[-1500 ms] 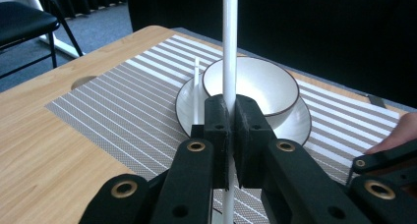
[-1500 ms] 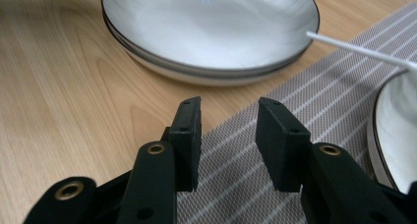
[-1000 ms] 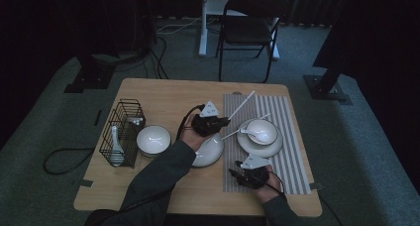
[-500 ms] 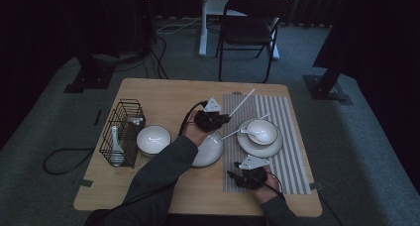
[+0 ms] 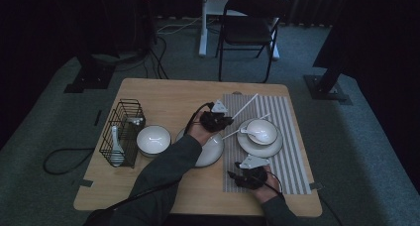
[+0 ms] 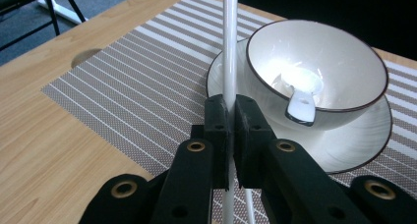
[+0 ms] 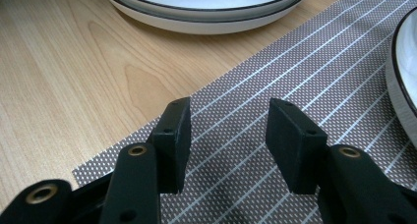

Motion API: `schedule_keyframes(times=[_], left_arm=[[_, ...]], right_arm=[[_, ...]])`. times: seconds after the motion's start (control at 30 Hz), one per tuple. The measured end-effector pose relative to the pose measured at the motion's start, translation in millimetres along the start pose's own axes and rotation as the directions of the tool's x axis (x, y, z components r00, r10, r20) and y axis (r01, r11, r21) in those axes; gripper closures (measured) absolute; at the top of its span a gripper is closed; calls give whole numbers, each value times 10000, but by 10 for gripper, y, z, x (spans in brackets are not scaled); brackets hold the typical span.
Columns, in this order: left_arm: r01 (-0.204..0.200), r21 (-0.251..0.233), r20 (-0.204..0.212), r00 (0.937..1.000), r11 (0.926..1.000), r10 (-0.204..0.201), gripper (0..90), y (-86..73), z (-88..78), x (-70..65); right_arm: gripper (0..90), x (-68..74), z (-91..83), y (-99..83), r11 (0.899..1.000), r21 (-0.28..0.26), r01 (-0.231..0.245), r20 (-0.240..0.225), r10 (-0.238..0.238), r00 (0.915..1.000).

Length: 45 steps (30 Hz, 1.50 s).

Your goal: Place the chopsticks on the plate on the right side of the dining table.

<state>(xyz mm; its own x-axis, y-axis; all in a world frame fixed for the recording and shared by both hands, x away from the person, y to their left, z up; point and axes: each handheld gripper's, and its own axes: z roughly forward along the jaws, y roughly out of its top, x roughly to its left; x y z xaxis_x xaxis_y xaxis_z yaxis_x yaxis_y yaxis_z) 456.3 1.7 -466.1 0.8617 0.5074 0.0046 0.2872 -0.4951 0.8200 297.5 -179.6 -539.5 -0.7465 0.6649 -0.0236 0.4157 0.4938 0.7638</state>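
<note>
White chopstick (image 6: pixel 229 47) pinched in left gripper (image 6: pixel 230 130), lowered toward striped mat (image 5: pixel 289 137) beside bowl (image 6: pixel 314 67) | right gripper (image 7: pixel 228 135) empty, spread, jaws just widened | placement likely next

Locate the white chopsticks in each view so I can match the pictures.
High view: chopsticks slant from the left tongs up-right over the striped mat.
Left gripper view: a chopstick rises at centre, clamped.
Right gripper view: not in it.
Shared landmark: the striped mat.
</note>
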Motion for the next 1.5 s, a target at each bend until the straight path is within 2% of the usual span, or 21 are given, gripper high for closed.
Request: schedule_keyframes(times=[0.17, 0.5, 0.8, 1.0, 1.17, 1.5], left_arm=[[65, 114, -19, 10000, 9999, -65, 861, -4, 48, 17], [145, 51, 18, 9999, 9999, -145, 861, 30, 142, 18], [234, 223, 41, 9997, 9995, -235, 861, 32, 265, 33], [287, 320, 32, 9996, 9991, -288, 860, 38, 333, 42], [352, 458, 19, 9994, 9983, -353, 861, 55, 399, 54], [224, 1095, -194, 9996, 9937, -204, 859, 103, 541, 20]], right_arm=[[511, 3, 11, -4, 10000, 3, -30, -28, 30, 10000], [507, 7, 29, -13, 9999, 144, 56, 22, -57, 10000], [506, 32, 53, -15, 9993, 278, 251, 69, -253, 9997], [505, 30, 54, -12, 9995, 257, 196, 46, -197, 9998], [505, 32, 63, -10, 9994, 271, 208, 39, -209, 9998], [505, 33, 65, -8, 9994, 254, 234, 41, -235, 9997]])
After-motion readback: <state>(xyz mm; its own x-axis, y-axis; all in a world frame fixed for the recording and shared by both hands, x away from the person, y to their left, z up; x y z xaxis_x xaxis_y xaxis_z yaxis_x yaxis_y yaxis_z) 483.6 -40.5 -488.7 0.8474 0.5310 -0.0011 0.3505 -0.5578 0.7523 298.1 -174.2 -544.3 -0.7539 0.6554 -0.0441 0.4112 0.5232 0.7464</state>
